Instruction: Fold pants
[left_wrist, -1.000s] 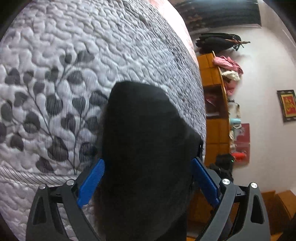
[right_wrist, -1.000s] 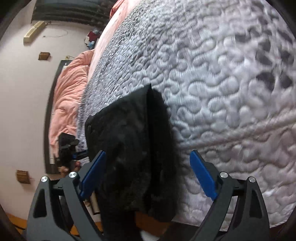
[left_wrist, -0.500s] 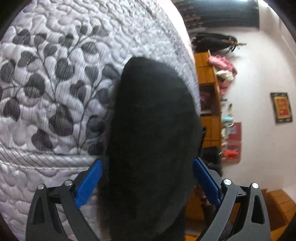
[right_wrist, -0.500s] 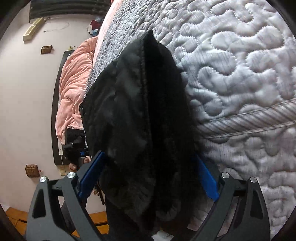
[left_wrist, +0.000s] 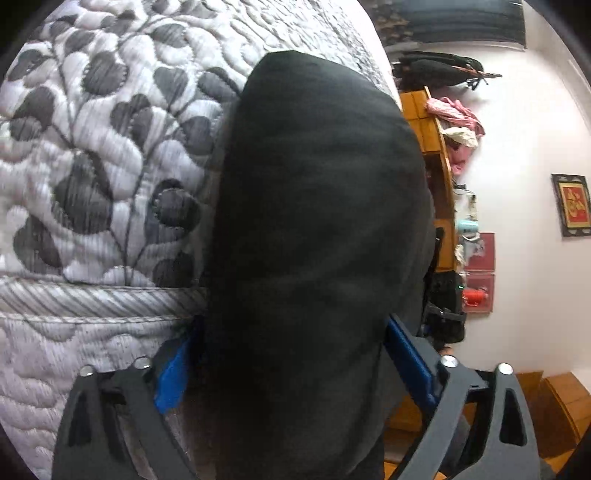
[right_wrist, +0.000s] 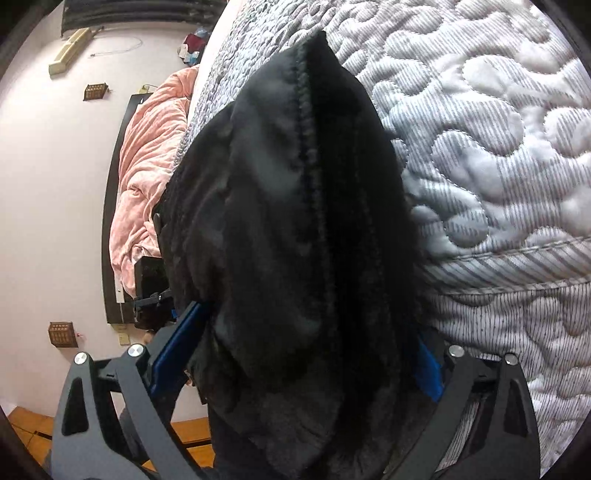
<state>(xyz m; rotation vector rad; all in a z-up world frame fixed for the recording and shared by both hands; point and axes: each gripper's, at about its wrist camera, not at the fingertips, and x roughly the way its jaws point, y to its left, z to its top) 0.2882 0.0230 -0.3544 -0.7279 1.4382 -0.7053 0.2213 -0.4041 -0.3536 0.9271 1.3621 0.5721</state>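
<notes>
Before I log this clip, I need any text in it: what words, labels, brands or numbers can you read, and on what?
None can be read.
Framed red picture on the wall: a gold sign, too blurred to read.
Red panels by the shelf: no legible marks.
Black pants, quilt: no label visible.

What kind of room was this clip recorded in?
Most likely a bedroom in a home. A quilted mattress fills both views, a pink blanket is heaped near the wall, and wooden shelves hold clothes and small household things.
</notes>
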